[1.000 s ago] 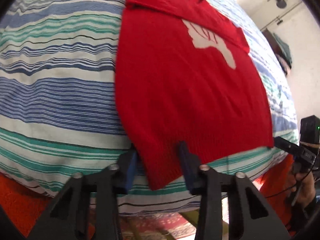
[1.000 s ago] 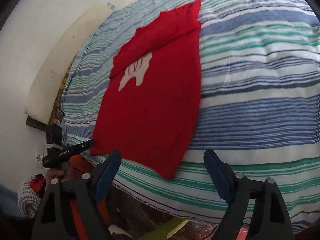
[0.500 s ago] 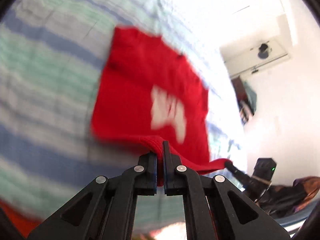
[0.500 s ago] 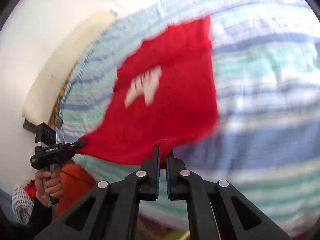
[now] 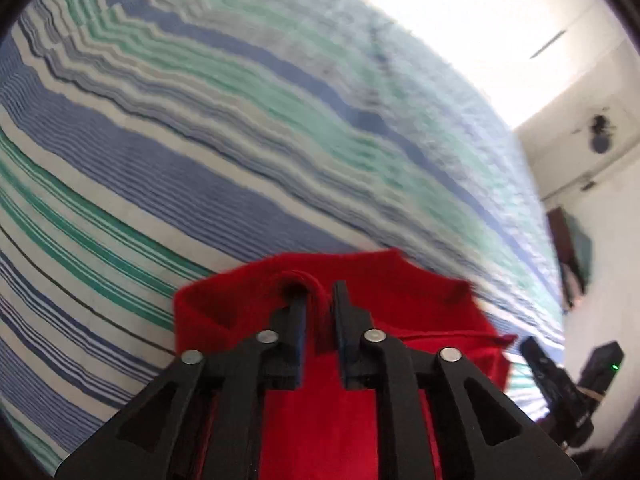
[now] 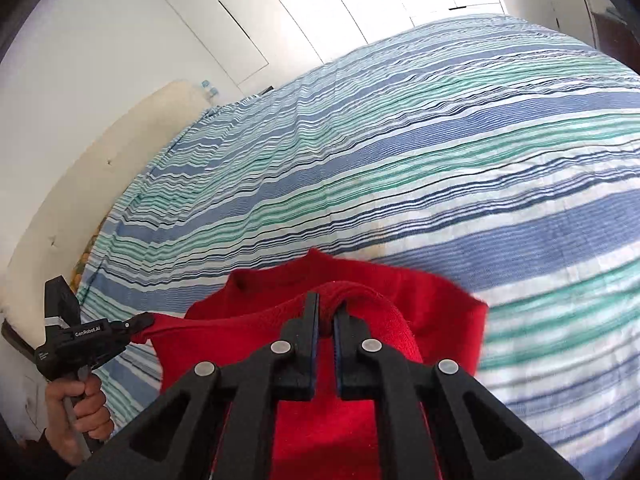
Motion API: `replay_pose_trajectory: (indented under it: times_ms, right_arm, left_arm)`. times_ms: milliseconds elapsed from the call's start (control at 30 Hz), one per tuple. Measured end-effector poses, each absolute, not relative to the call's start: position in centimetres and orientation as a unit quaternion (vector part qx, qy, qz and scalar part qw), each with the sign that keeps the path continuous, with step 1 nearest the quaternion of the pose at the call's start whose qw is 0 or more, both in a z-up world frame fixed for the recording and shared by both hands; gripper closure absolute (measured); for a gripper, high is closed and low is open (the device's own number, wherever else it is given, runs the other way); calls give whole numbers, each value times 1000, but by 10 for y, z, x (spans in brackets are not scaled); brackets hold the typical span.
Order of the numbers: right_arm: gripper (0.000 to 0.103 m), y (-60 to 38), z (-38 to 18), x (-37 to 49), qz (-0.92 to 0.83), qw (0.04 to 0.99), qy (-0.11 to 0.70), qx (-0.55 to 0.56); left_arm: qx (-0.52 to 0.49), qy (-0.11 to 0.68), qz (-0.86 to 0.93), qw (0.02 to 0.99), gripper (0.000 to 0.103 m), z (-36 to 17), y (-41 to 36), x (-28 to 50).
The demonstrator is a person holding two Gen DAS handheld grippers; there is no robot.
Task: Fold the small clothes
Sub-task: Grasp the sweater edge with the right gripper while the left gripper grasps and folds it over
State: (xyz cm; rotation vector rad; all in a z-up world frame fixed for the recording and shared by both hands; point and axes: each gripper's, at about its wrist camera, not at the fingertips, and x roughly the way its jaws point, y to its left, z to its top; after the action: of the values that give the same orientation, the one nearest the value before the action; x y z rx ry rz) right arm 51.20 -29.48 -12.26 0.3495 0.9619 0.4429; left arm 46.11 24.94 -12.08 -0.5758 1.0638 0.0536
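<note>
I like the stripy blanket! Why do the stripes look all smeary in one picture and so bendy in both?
Left wrist view: the striped bedspread smears toward the top from motion blur, and the window area is washed out white. Right wrist view: the stripes are sharper. Both: the fisheye lens bows them into curves and darkens the corners, while the red garment stays fairly crisp up close.

Black hand-held gripper (image 6: 325, 326) with silver rivets, blue pads, "GenRobot.AI" lettering.
</note>
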Motion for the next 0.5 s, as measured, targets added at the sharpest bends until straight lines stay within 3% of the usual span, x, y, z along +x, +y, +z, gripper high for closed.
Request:
replay_pose_trajectory:
  times_ms: [67, 100, 167, 233, 300, 400, 500]
  right_arm:
    - [43, -296, -135, 527, 177, 851, 466, 164]
    - [42, -299, -135, 526, 170, 855, 460, 169]
    - [42, -309, -128, 520, 175, 859, 447, 175]
    - [42, -312, -115, 501, 194, 868, 429, 159]
    - [43, -304, -107, 482, 235, 867, 420, 133]
    - [43, -282, -110, 446, 322, 839, 427, 100]
    - [47, -268, -148, 415, 328, 817, 474, 25]
  left_arm:
    - [-263, 513, 51, 816, 67, -127, 260, 465]
    - [-257, 501, 64, 824, 62, -121, 268, 457]
    - [-254, 465, 76, 845, 39, -105, 274, 432]
    - [-254, 427, 77, 864, 30, -86, 271, 406]
    - [-247, 407, 47, 878, 28, -78, 255, 380]
    - [-206, 437, -30, 875, 15, -99, 210, 358]
    - [-109, 528, -14, 842, 21, -156, 186, 349]
